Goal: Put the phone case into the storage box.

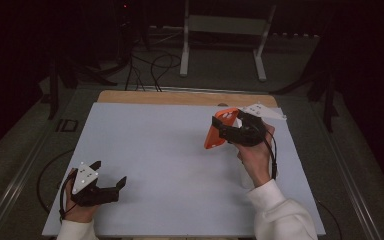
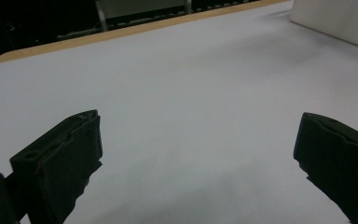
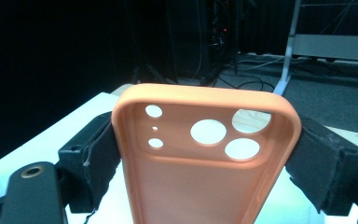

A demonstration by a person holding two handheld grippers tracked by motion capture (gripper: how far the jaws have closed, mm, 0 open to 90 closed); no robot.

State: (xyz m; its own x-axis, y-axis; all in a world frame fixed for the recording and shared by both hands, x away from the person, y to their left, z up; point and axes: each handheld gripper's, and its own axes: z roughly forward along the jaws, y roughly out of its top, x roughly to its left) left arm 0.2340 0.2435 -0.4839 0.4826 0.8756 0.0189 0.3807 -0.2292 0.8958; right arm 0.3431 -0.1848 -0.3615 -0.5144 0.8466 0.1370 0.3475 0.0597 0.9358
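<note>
Aloft, orange phone case (image 3: 205, 158) pinched edge-to-edge in right tool (image 1: 232, 131); left tool (image 1: 111, 176) spread over bare white tabletop (image 1: 170, 165).

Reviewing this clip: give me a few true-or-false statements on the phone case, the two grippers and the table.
1. The right gripper is shut on the orange phone case. True.
2. The left gripper holds the case too. False: its jaws stand open with nothing between them.
3. The case lies flat on the white table sheet. False: it is held up above the sheet.
4. The case's camera cutouts show in the right gripper view. True.
5. The left gripper is at the near left of the sheet. True.
</note>
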